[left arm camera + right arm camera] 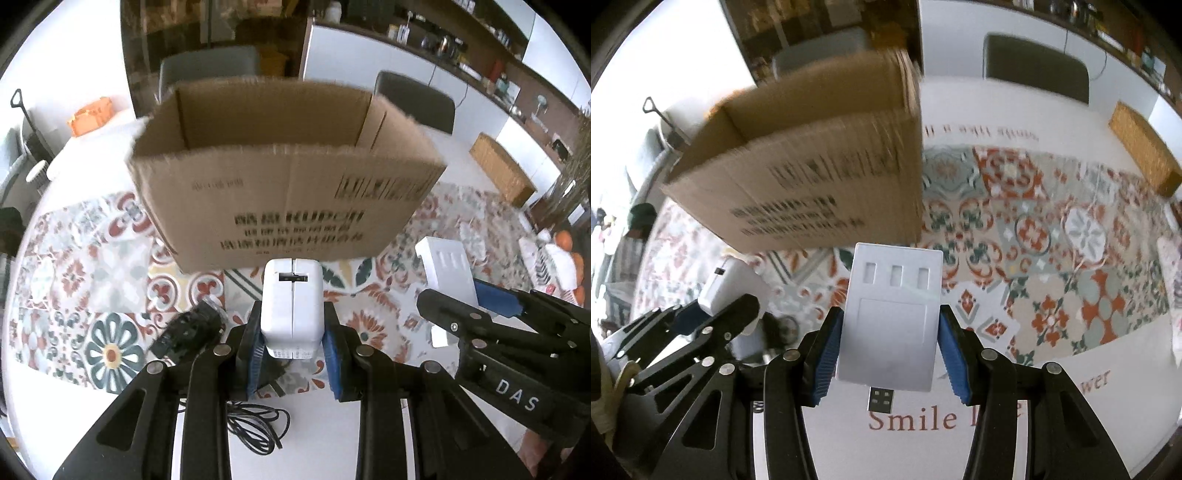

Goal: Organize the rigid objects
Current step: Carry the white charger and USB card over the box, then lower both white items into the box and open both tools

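My left gripper (pixel 291 343) is shut on a white power adapter (pixel 291 299) and holds it above the table, in front of an open cardboard box (pixel 284 199). My right gripper (pixel 888 354) is shut on a flat white USB hub (pixel 892 317) with a USB plug at its near end; the box (pixel 812 184) stands ahead to its left. The right gripper with the hub (pixel 447 266) shows at the right of the left wrist view. The left gripper with the adapter (pixel 727 288) shows at the left of the right wrist view.
A black device (pixel 188 328) and a coiled black cable (pixel 255 424) lie on the patterned tablecloth (pixel 81 280) below the left gripper. A woven basket (pixel 502 170) stands at the far right, an orange container (pixel 90 114) far left. Chairs stand behind the table.
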A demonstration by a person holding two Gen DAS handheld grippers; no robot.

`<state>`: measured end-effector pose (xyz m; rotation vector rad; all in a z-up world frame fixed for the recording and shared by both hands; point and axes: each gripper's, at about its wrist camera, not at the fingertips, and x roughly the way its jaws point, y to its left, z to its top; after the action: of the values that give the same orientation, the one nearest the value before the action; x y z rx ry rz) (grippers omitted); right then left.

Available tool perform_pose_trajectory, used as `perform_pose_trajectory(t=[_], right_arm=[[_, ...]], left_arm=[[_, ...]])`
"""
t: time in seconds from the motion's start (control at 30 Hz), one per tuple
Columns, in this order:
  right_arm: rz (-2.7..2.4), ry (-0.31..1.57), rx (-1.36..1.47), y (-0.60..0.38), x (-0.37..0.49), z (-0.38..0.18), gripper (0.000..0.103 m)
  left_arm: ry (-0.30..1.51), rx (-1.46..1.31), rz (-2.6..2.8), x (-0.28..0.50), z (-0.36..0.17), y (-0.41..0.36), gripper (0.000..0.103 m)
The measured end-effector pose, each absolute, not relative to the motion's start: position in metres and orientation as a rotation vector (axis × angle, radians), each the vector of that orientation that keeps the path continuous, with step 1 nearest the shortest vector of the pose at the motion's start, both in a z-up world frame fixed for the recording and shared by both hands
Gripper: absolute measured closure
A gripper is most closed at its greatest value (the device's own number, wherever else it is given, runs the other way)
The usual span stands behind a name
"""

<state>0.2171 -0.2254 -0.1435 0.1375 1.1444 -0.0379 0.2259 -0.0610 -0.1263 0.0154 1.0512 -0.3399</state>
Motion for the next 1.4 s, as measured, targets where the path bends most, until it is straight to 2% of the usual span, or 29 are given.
perform_pose_trajectory(t=[0.37,0.63,1.03,1.4], right_arm=[[0.037,0.971,0.142,-0.212,0.217,-0.065,0.052],[0.063,0.922,0.127,-0.203,0.249,-0.041,0.052],[0.072,0.956,0.106,-0.199,0.319,-0.041,0.052],[0.069,1.116,0.109,-0.204,0.358,-0.085,0.052]], left_arm=[[0.922,-0.002,-0.318,0.235,-0.058,-0.055,0.074],[0.885,0.012,-0.284,0.267,-0.040,-0.048,0.074],[0.923,0.038,-0.249,0.327,-0.038,-0.053,0.074],[1.095,0.074,-0.238,0.359,-0.084,-0.065,0.074]])
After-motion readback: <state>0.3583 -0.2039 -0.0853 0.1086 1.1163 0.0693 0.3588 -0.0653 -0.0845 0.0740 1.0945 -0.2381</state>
